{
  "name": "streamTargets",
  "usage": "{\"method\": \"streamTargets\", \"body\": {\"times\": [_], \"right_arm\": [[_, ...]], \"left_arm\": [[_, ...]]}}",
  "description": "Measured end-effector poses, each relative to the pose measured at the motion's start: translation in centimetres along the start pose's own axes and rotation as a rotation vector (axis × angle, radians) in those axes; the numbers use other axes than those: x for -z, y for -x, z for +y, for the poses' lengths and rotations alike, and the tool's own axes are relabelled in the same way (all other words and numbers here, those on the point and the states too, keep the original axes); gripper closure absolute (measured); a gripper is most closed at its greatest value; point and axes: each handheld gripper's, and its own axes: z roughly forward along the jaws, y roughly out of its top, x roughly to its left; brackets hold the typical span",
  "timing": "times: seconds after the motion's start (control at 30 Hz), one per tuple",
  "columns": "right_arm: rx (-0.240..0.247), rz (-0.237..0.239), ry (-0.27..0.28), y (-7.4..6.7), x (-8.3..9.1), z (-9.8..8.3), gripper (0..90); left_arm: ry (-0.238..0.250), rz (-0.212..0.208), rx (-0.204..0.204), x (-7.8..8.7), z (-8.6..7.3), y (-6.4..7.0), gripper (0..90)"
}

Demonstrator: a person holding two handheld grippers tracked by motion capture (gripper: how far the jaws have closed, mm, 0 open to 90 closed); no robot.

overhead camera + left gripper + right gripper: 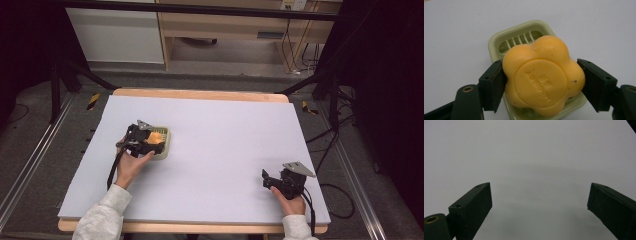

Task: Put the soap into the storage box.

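A yellow-orange, flower-shaped soap with raised lettering sits between the jaws of my left gripper, which press on its two sides. Right under it is a pale green soap dish with a slotted floor; I cannot tell whether the soap touches it. From above, the left gripper is over the dish at the left middle of the mat, with the soap showing orange. My right gripper rests near the front right, and its jaws stand wide apart over bare mat.
A white mat covers the wooden table. Behind the table are a wooden shelf unit and black frame legs; cables trail off the right side.
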Motion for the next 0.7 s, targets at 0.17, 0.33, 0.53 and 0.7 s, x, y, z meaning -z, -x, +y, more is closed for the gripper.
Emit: {"method": "streamTargets", "body": {"times": [0.17, 0.33, 0.53, 0.7], "right_arm": [[0.0, 0.0, 0.0, 0.0, 0.0, 0.0, 6.1], [-0.001, 0.001, -0.001, -0.01, 0.0, 0.0, 6.1], [0.0, -0.001, -0.001, -0.01, 0.01, 0.0, 6.1], [0.0, -0.001, 0.0, -0.01, 0.0, 0.0, 6.1]], "left_arm": [[-0.006, -0.004, -0.004, -0.18, -0.03, 0.13, 26.6], [-0.016, -0.002, -0.009, -0.43, -0.09, 0.16, 26.6], [-0.017, 0.004, -0.007, -0.63, -0.18, 0.15, 26.6], [-0.01, 0.005, 0.0, -0.81, -0.21, 0.1, 26.6]]}}
